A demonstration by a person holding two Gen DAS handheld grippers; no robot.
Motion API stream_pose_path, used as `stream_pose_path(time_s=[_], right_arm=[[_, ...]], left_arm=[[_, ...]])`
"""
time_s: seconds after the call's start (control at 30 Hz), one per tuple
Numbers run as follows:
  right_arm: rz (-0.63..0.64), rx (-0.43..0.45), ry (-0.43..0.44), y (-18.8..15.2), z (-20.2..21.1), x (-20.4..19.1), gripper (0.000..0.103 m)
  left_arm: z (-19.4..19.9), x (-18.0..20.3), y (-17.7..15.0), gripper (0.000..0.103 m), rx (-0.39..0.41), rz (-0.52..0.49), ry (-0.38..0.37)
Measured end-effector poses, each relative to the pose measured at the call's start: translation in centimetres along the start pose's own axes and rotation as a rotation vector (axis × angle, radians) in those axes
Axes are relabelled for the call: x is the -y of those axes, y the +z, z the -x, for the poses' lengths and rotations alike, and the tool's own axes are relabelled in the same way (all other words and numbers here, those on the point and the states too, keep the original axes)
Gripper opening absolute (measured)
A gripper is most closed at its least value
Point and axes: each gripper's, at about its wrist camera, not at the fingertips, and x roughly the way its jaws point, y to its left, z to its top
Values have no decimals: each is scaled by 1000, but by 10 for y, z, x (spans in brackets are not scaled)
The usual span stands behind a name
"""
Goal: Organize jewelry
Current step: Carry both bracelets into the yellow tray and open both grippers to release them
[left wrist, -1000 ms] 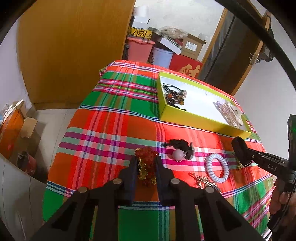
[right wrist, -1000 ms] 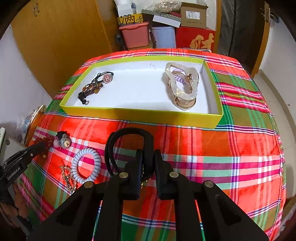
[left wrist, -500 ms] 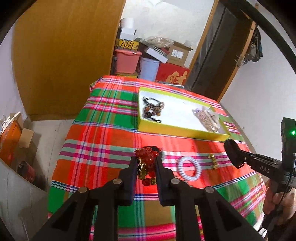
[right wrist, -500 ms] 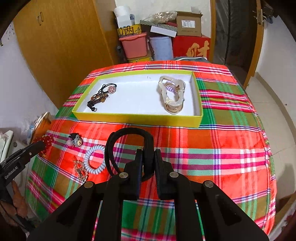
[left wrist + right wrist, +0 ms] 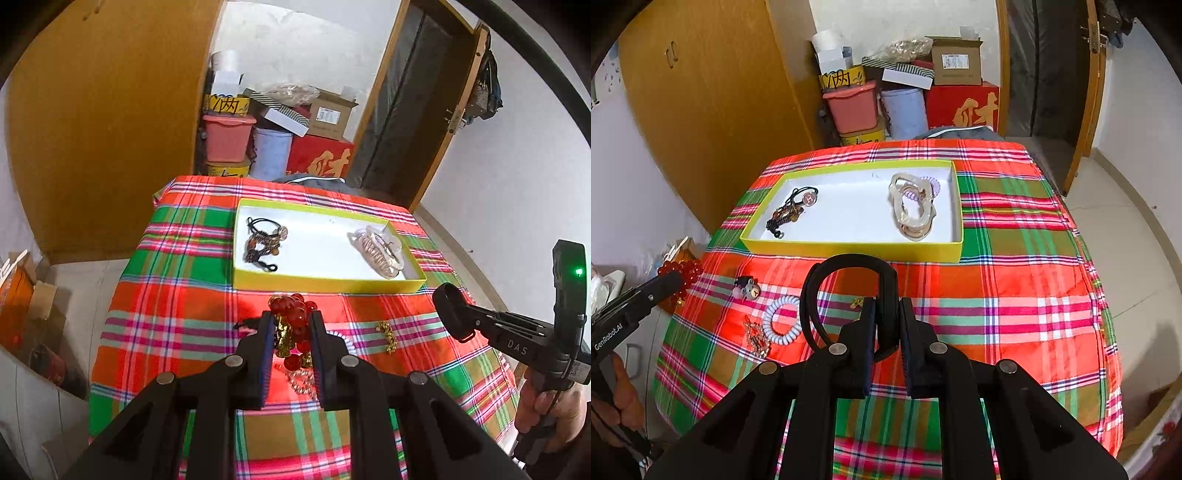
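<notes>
1. Left tool (image 5: 291, 332), lower centre, pinches the red bead bracelet (image 5: 293, 314): light, floppy, dangling.
2. Right tool (image 5: 886, 325) clamps the black hairband (image 5: 849, 280): stiff; grip its band.
3. Yellow box (image 5: 849, 249) waits above.

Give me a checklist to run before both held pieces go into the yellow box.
1. Left gripper shut on the red bead bracelet: ok.
2. Right gripper shut on the black hair band: ok.
3. Both pieces lifted off the cloth: ok for the bracelet, seen hanging at the table's left edge in the right wrist view; cannot tell for the band.
4. Bare floor in the yellow box: ok, the white middle is bare, between the dark hair ties and the clear hair claw.
5. Path to the box clear: ok, nothing stands between grippers and its near wall.
6. Pieces left on the cloth: not ok, the white coil hair tie and the bear hair tie remain.
</notes>
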Motion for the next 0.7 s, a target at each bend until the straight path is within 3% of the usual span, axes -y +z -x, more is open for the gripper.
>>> stream_pose_path(time_s=[0.4,0.7], right_arm=[[26,11,8,34,-22,-3,12],[43,-10,19,63,-60,-10,12]], left_arm=[[-35,8,46,18,17,-51,-23],[-84,-1,78,19,-11,-72,-27]])
